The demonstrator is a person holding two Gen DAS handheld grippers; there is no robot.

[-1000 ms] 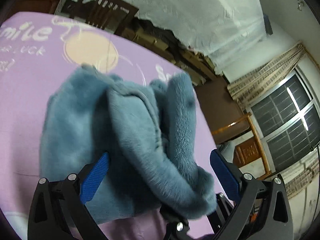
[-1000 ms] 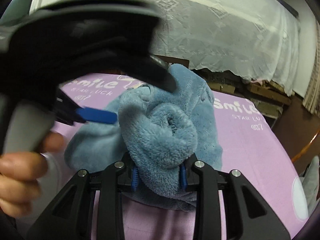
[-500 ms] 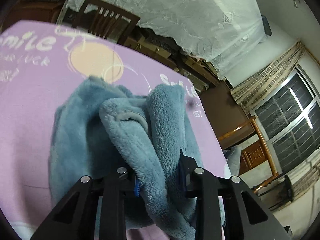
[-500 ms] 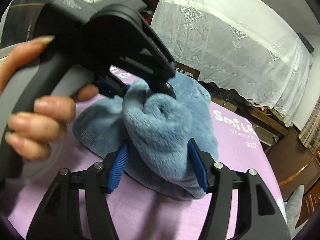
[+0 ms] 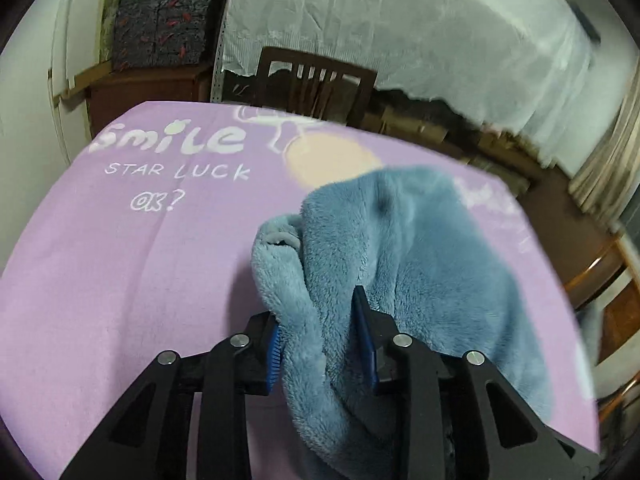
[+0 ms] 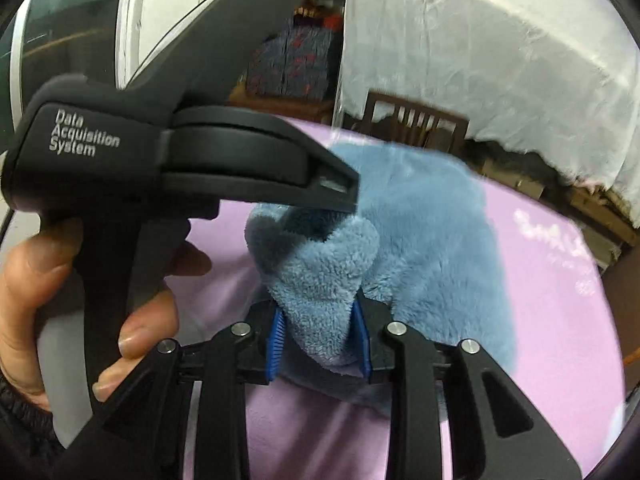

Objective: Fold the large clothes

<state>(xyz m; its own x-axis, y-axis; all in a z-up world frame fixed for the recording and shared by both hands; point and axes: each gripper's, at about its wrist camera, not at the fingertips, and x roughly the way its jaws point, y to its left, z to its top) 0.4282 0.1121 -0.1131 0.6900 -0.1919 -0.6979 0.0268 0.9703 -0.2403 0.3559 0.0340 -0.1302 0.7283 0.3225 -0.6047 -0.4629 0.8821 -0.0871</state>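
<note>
garment: blue-grey plush fleece garment (image 5: 420, 264), bunched, thick pile, rounded folds | left hand-held gripper (image 5: 322, 344): jaws opening, fleece ridge between blue pads | right hand-held gripper (image 6: 320, 340): jaws closing on a fleece fold | surface: lilac printed tabletop cloth (image 5: 120, 272), bare to the left of both grippers

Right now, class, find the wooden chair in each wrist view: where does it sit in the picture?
Left wrist view: the wooden chair stands at top centre, beyond the far edge of the purple sheet.
Right wrist view: the wooden chair stands upper right of centre, behind the blue fleece garment.
Shared landmark: the white lace cover hanging just behind the chair.
</note>
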